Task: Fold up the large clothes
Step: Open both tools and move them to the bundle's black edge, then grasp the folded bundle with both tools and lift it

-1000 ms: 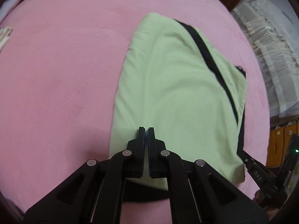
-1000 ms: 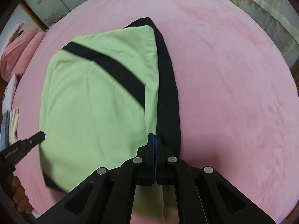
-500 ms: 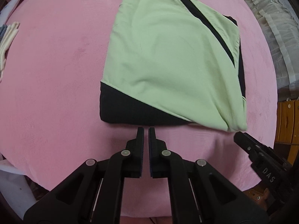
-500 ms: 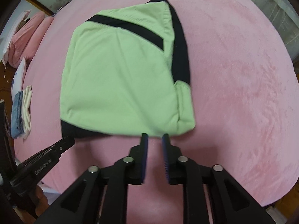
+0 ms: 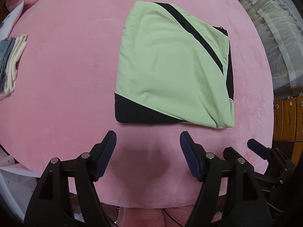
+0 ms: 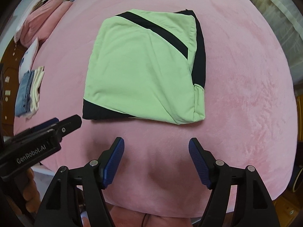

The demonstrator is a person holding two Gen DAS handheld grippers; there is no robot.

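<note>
Nearest the left wrist camera, the left tool (image 5: 147,138) points down over the bare near edge of the pink plush bed cover (image 5: 62,71). Its jaws have just been opening and now stand wide apart with nothing between them, their dark blue ribbed pads (image 5: 106,151) clear of any cloth. A soft shadow lies on the cover below them.

The right tool (image 6: 156,143) hangs likewise over the near edge of the cover. Its jaws have also just been opening and stand wide apart, empty. In the right wrist view the left tool shows at the lower left, held by a hand (image 6: 28,187); in the left wrist view the right tool shows at the lower right.

Just beyond both tools, apart from them, the folded light green garment with black panels and a black diagonal stripe (image 5: 174,66) lies flat near the middle of the bed as a rough square. A black corner shows at its near left, and a black band runs down its right side.

Further left, well apart from the garment, sits a small stack of folded blue denim and cream clothes (image 6: 30,89). Beyond it, at the far left, lie pink pillows (image 6: 41,19). Pale sheer curtains (image 5: 274,37) hang past the right side of the bed.
</note>
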